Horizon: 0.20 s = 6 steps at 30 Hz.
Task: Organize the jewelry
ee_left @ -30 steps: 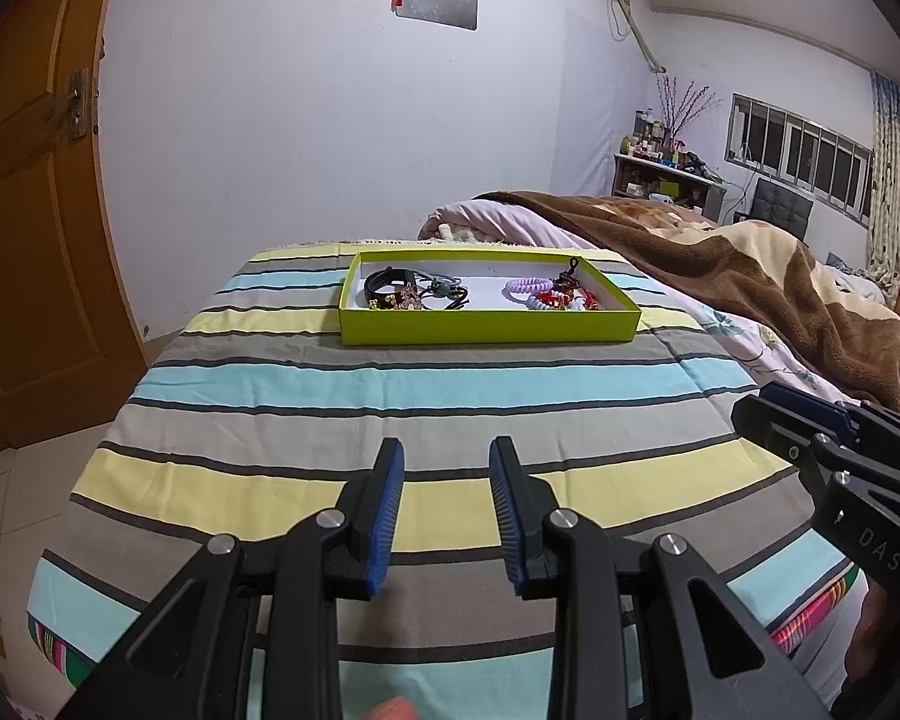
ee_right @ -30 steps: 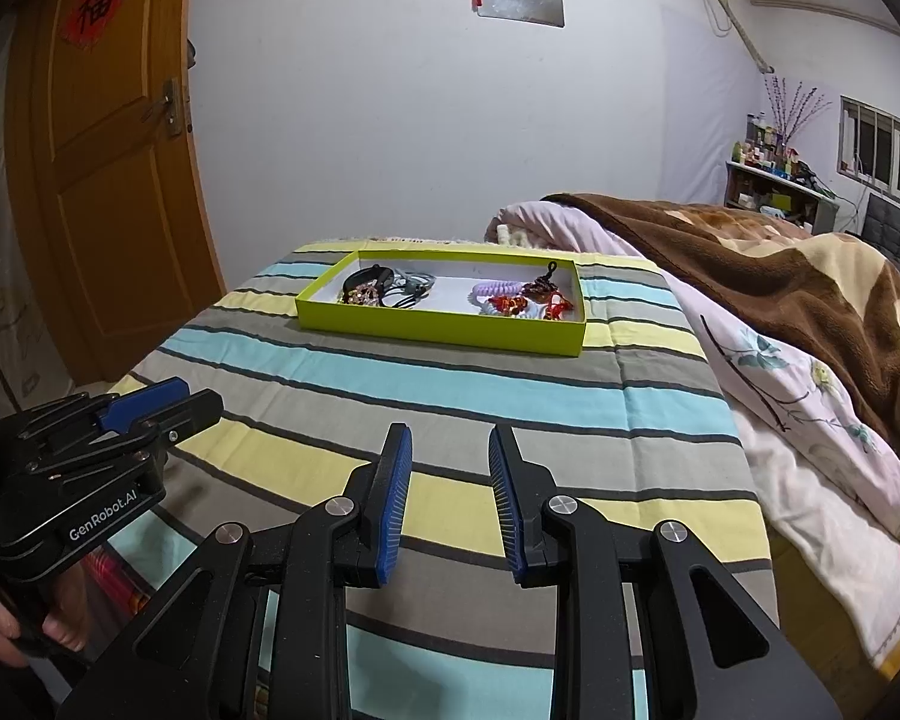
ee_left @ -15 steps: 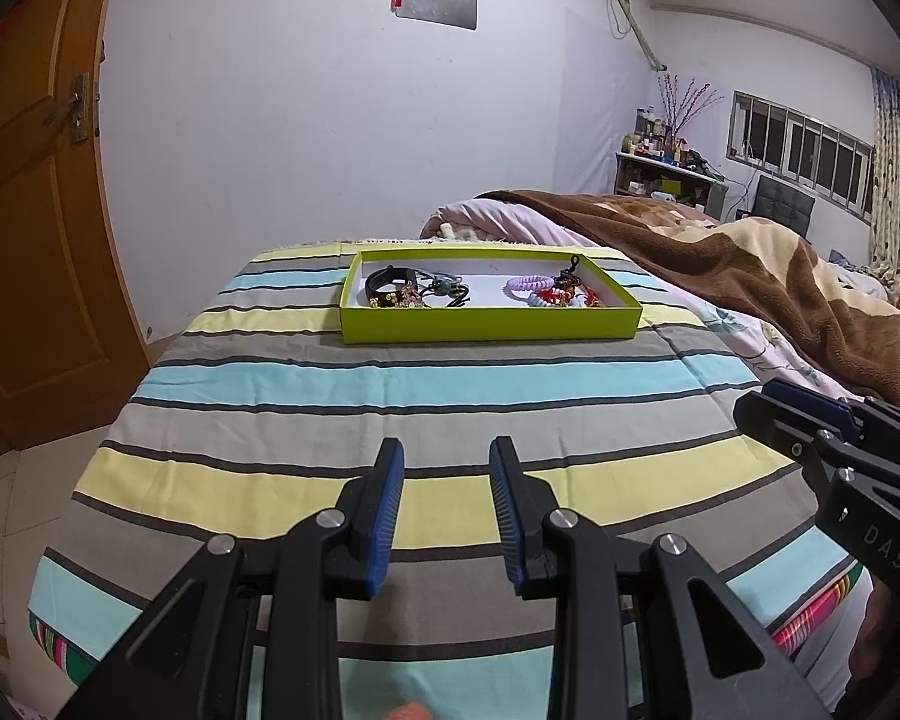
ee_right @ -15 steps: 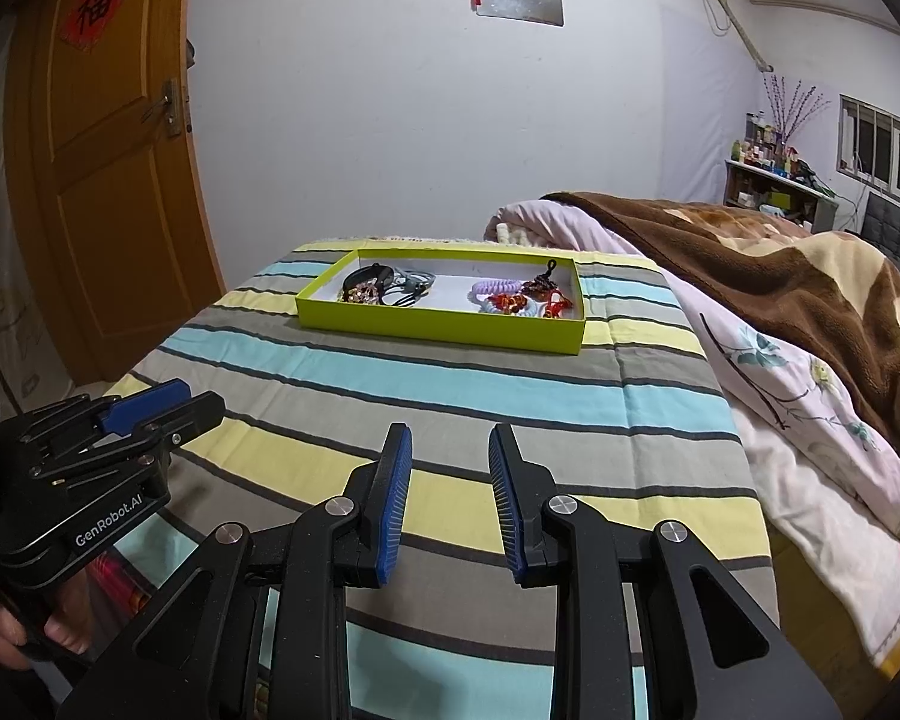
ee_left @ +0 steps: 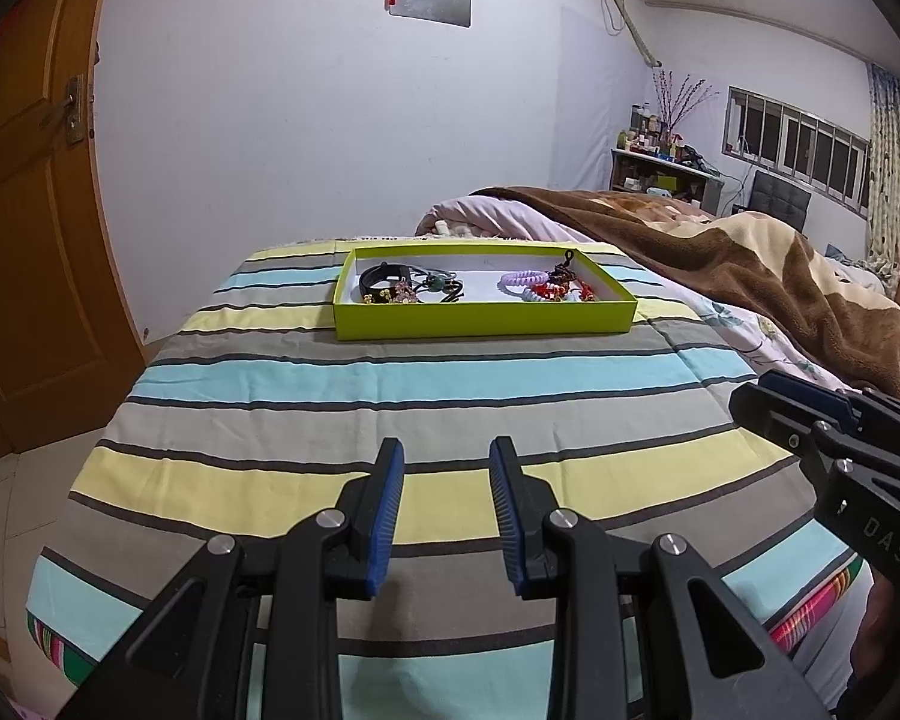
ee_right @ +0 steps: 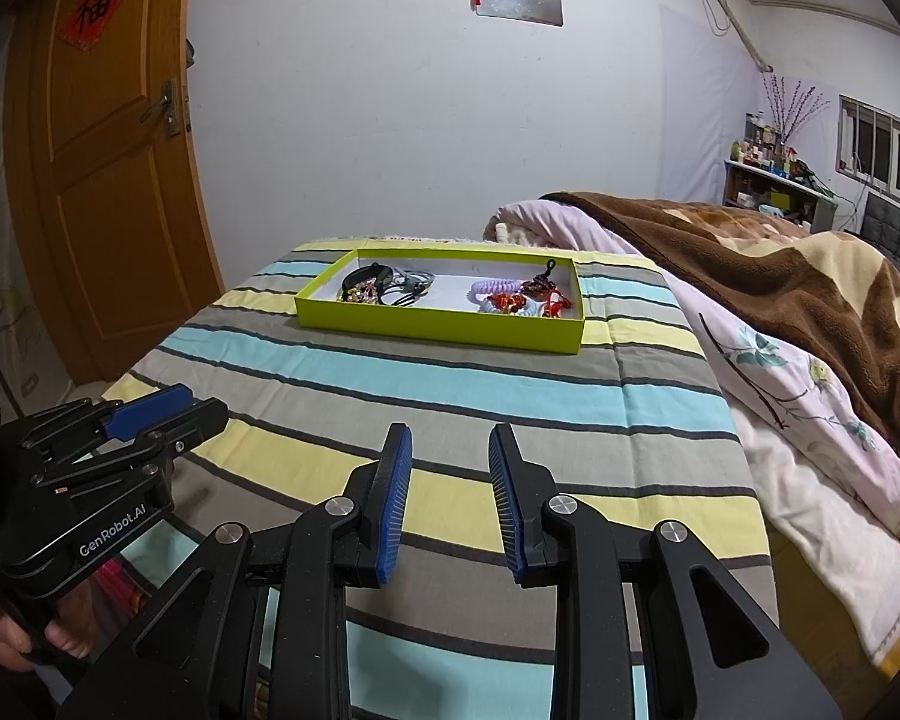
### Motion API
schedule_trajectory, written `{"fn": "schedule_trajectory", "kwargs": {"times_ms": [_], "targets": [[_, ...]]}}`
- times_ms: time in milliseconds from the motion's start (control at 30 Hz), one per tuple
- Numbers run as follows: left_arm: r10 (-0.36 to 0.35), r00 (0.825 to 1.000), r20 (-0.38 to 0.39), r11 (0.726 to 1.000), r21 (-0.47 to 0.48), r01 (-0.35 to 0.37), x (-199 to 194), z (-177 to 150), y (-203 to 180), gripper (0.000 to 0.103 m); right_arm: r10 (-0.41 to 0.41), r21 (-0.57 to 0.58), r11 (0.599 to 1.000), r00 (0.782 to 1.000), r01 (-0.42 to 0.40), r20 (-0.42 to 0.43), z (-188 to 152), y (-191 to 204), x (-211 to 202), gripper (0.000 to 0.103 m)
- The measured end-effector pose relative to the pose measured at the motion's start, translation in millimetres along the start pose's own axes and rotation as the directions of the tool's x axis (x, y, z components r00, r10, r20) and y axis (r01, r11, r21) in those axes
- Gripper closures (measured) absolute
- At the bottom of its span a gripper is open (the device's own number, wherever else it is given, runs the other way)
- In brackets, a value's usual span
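We see a shallow lime-green cardboard tray (ee_left: 485, 318) with a white floor, lying flat at the far end of a striped cloth (ee_left: 390, 384), well apart from both grippers. Inside, at its left, sits a dark band (ee_left: 380, 281) among tangled cords; at its right, a lilac coiled tie (ee_left: 525, 277) beside red beaded pieces (ee_right: 510, 302). The cloth is soft, banded in grey, aqua and pale yellow. Our left gripper (ee_left: 441, 483) and right gripper (ee_right: 450, 468) hover above it, ribbed blue pads parted, nothing between them. A brown fleece blanket (ee_right: 750, 252) covers the bed at right; a wooden door (ee_right: 108, 180) stands at left against a white wall.
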State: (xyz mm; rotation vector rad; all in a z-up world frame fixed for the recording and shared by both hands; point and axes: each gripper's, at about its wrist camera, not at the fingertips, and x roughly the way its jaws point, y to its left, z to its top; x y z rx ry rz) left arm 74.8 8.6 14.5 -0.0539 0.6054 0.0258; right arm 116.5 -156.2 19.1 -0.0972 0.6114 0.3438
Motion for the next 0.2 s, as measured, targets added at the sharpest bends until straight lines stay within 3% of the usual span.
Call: {"fn": "schedule_trajectory", "kwargs": {"times_ms": [200], "targets": [[-0.006, 1.0, 0.002, 1.0, -0.003, 0.006, -1.0, -0.3, -0.4, 0.072, -0.002, 0.001, 1.0, 1.0, 0.002, 0.002, -0.3, -0.3, -0.5, 0.076]]}}
